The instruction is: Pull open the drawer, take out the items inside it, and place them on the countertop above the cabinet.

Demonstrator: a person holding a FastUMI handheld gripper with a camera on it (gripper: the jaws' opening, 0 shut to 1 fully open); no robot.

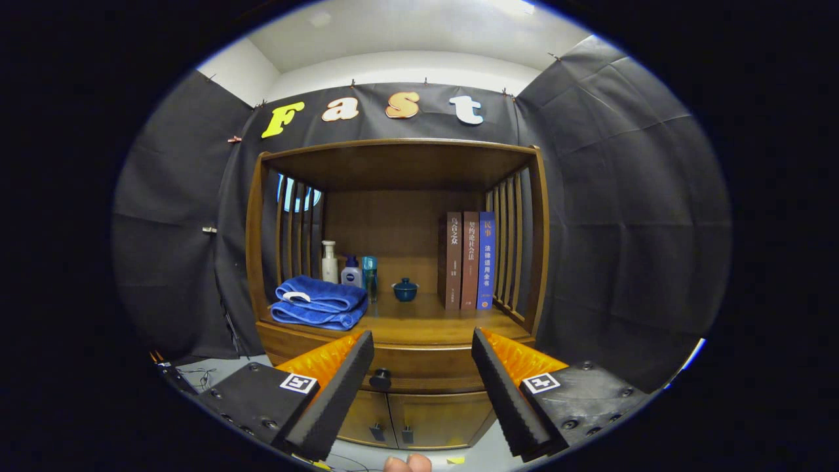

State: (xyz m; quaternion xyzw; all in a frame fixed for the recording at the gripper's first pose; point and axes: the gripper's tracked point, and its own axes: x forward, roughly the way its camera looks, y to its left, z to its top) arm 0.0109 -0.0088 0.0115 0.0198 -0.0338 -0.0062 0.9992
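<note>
The gripper (423,367) is nearest, its fingers spread wide and holding nothing; the drawer's round knob (380,378) lies just ahead, between them but close beside the left finger, so closing on it likely means shifting left; the drawer (419,368) is shut beneath the countertop (426,328), its contents hidden; towel (319,303) and books (467,259) sit above.

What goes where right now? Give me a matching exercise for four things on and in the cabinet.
1. folded blue towel
2. small blue lidded ceramic cup
3. three upright books
4. dark round drawer knob

a. between the open tongs
b. countertop middle
c. by the right slats
d. countertop left, before the bottles

Pairs: 1-d, 2-b, 3-c, 4-a
</note>
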